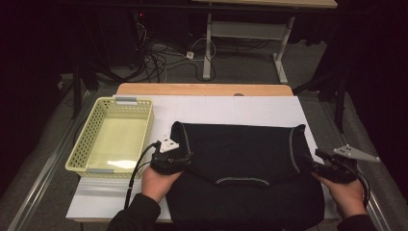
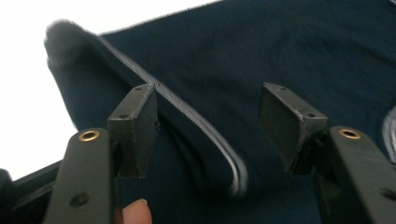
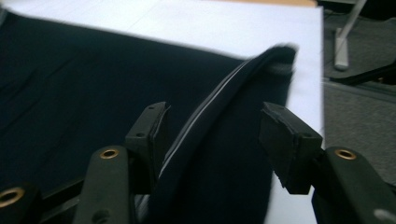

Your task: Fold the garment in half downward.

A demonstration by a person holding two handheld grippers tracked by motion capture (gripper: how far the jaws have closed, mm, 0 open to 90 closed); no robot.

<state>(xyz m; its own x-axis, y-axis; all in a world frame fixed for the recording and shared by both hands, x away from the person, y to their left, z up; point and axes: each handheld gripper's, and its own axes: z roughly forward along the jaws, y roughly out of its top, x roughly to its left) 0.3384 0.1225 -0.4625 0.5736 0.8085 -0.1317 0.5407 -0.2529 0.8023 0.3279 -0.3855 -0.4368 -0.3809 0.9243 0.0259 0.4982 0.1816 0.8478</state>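
Observation:
A dark navy garment (image 1: 245,159) lies spread on a white board (image 1: 231,108). Its left and right edges are folded inward, each showing a pale seam. At the left fold sits my left gripper (image 1: 185,156), open; in the left gripper view the folded edge (image 2: 196,121) runs between the jaws (image 2: 210,126), close to the left pad with a wide gap to the other. My right gripper (image 1: 312,166) is at the right fold, also open. In the right gripper view that fold (image 3: 219,93) rises between the jaws (image 3: 210,135), with neither pad pressing on it.
A pale yellow perforated basket (image 1: 79,154) stands on the board to the left of the garment, with nothing in it. The wooden table edge (image 1: 202,89) shows beyond the board. Cables and a desk frame (image 1: 208,53) are on the floor behind.

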